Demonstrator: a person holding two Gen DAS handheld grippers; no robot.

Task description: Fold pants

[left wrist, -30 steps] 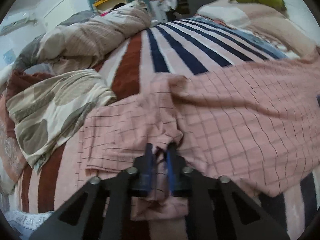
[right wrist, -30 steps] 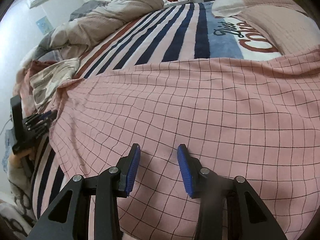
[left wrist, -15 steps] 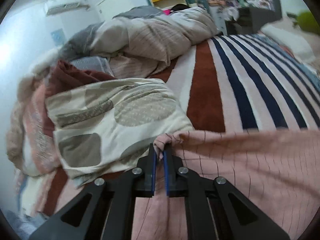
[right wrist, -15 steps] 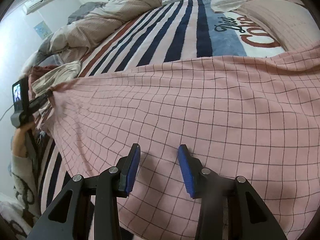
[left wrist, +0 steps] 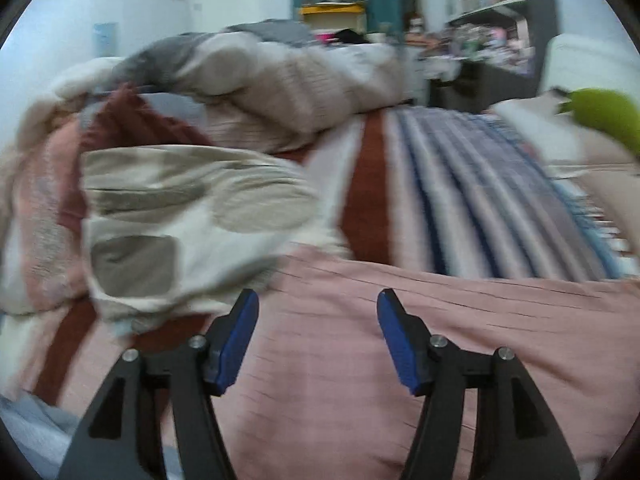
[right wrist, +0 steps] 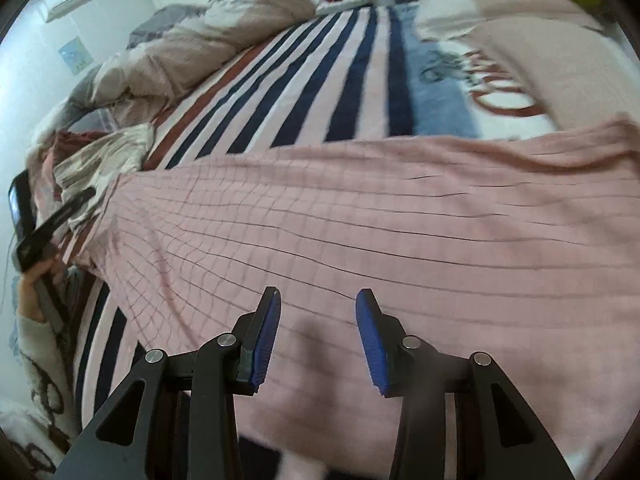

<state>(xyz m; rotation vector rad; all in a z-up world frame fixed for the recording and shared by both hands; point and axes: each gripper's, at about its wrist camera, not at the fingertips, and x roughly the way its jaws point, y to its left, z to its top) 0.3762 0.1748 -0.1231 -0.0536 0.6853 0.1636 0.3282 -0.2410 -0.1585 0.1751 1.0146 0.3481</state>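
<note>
The pink checked cotton pants (right wrist: 360, 216) lie stretched crosswise over the striped bedspread (right wrist: 320, 72). The left gripper (left wrist: 314, 334), jaws opening and empty, hovers seemingly nearest their end; the right gripper (right wrist: 316, 332), parted, hangs over the middle.

Soft, even indoor light, brightest off the left wall; heavy motion blur smears both views, fisheye bending edges into black corners.

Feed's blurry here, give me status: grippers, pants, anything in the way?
Left gripper opening, nothing between pads. Right gripper open, empty. Pants spread flat on bed. Bedding pile near left edge.
</note>
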